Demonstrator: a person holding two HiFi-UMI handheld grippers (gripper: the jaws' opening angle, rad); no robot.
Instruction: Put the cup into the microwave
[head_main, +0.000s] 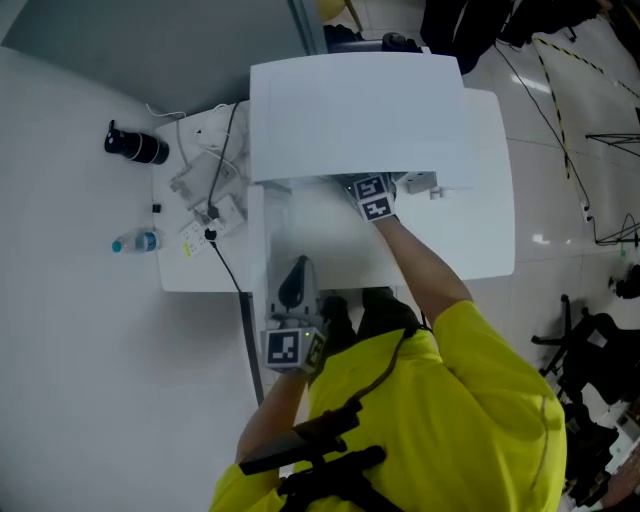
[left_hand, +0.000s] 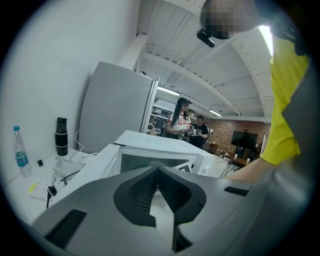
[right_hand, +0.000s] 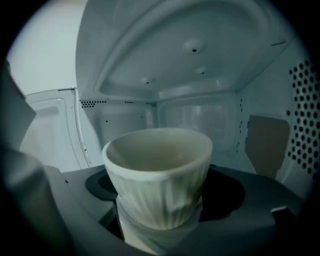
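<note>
Head view, entry 1: microwave (head_main: 355, 110), white, set on a white table (head_main: 490, 180). The right gripper (head_main: 373, 197) is reached into its opening as far as the marker cube.

Entry 2: left gripper (head_main: 296, 275), held low in front of the opening, near the person's body. In the left gripper view its jaws are pressed together with nothing between them.

Entry 3: cup (right_hand: 157, 170), pale, ribbed, upright, apparently empty. In the right gripper view it is clamped by its lower wall between the widely spread right jaws and is already inside the cavity, with the open door (right_hand: 47, 132) at the left. Whether its base touches the cavity floor cannot be told.

Entry 4, unrelated stock on the table's left end: water bottle (head_main: 135, 241), black flask (head_main: 137, 146), power strip with cables (head_main: 215, 215).

Hazards noted:
- If the jaws are released while the base is above the floor, the cup would be dropped and could tip or chip.
- If the gripper is tilted at release, the cup would be set down on its edge and could roll.
- If the gripper is drawn back before the jaws are fully clear, the cup could be dragged out or knocked over.
- The door could be nudged inward by the left gripper, and the right arm would then be struck.
</note>
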